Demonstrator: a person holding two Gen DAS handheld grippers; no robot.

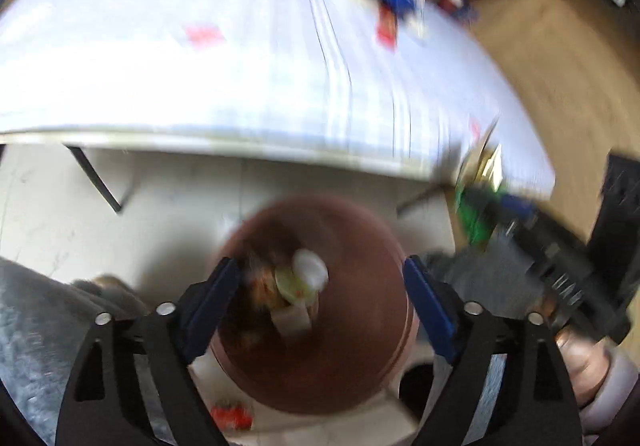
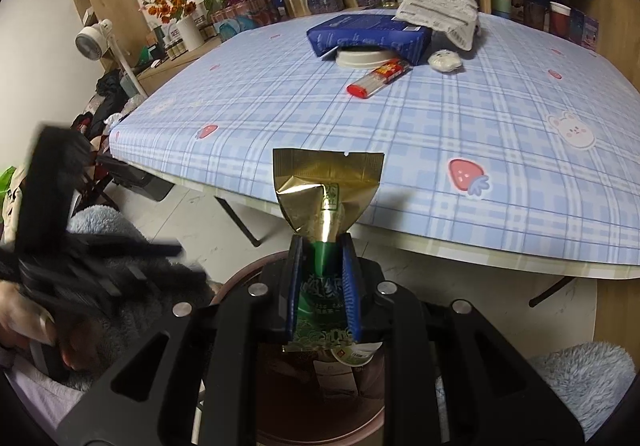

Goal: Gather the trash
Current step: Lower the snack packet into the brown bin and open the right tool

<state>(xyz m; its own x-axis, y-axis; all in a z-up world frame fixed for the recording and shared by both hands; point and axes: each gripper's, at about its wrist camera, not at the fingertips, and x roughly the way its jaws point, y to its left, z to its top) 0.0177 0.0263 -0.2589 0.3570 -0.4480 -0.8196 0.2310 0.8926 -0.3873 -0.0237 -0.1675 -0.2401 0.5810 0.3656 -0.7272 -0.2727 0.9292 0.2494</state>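
My left gripper (image 1: 324, 286) hangs open over a round brown bin (image 1: 360, 366) on the floor, with nothing between its blue pads (image 1: 218, 294). Trash lies in the bin, including a white lump (image 1: 310, 268) and a pale lid; the view is blurred. My right gripper (image 2: 322, 278) is shut on a green and gold foil packet (image 2: 326, 197), which stands up from the jaws above the bin's rim (image 2: 248, 274). The same packet (image 1: 478, 181) shows at the right of the left wrist view.
The table with a blue plaid cloth (image 2: 400, 133) holds a blue box (image 2: 368, 33), a white dish (image 2: 360, 59) under it, a red-ended clear wrapper (image 2: 376, 79), a crumpled white ball (image 2: 444, 61) and a white tray (image 2: 440, 9). Fluffy grey-blue fabric (image 2: 584, 378) flanks the bin.
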